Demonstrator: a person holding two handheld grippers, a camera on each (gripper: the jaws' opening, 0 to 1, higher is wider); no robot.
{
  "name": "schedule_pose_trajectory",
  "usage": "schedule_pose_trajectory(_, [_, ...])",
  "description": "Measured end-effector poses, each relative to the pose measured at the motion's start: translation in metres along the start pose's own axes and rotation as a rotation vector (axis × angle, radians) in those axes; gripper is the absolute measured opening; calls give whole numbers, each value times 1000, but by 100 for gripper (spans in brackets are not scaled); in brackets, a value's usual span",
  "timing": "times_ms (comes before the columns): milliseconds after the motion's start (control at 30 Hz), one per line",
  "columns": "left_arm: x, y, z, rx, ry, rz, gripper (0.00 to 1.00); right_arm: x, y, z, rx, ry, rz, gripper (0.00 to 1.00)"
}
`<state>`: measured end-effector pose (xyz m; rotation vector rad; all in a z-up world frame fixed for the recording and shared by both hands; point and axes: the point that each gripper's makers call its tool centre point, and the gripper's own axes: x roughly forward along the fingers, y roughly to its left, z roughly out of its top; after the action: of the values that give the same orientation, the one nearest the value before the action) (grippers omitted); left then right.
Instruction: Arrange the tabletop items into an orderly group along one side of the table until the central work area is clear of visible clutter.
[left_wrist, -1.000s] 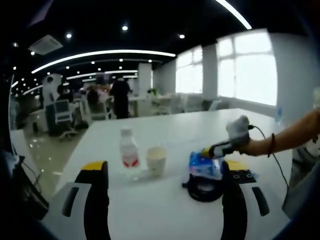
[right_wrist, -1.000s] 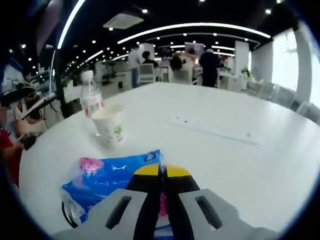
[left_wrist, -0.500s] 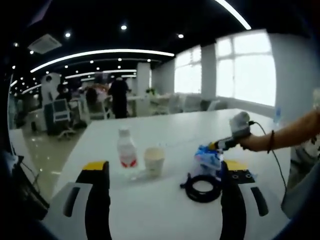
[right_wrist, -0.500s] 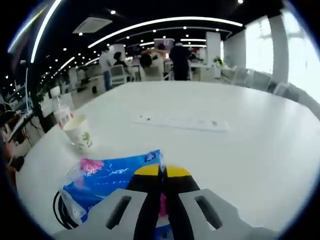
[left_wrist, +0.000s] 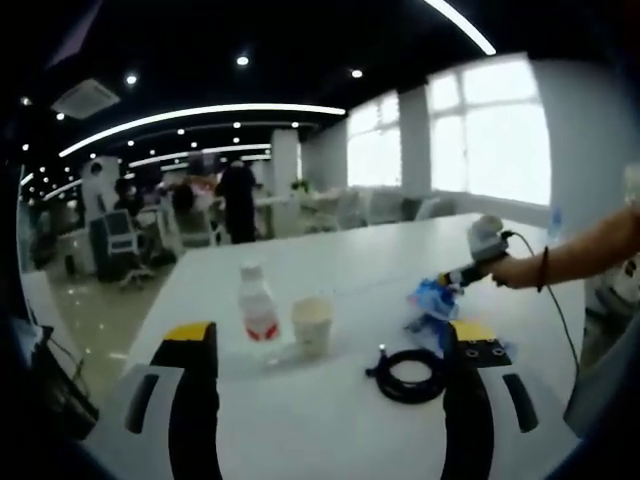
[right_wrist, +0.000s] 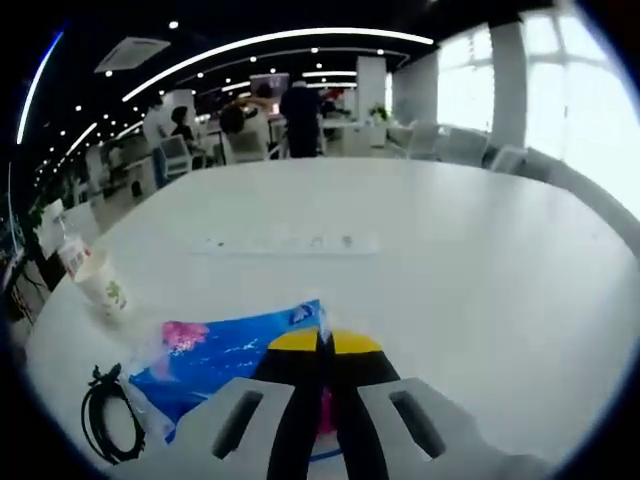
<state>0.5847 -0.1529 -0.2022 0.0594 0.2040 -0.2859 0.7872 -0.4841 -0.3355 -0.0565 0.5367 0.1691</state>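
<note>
Paper cup (left_wrist: 312, 322) — contents unseen

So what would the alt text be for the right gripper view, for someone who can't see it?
The right claw, jaws closed, holds a blue plastic packet above a wide white table. A coiled black cable lies at lower left, with a paper cup and a bottle behind it near the table's left edge; a busy open office lies beyond.

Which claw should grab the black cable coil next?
Left. Its claw is open and empty with the cable coil just ahead by one jaw; the right claw is shut on the blue packet.
</note>
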Motion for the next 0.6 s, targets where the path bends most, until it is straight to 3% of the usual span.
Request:
schedule_pose_trajectory(267, [1,-1,-2,5,6,-6,89,-6,-19,0,-39,1,-71,1])
schedule_pose_trajectory(400, [1,0,-2,12,5,7,88,-6,-40,-5,37,18,-129,1])
schedule_pose_trajectory(600, [4,-5,-7,22,23,-8,88,-4,-64,-5,26,29,-214,2])
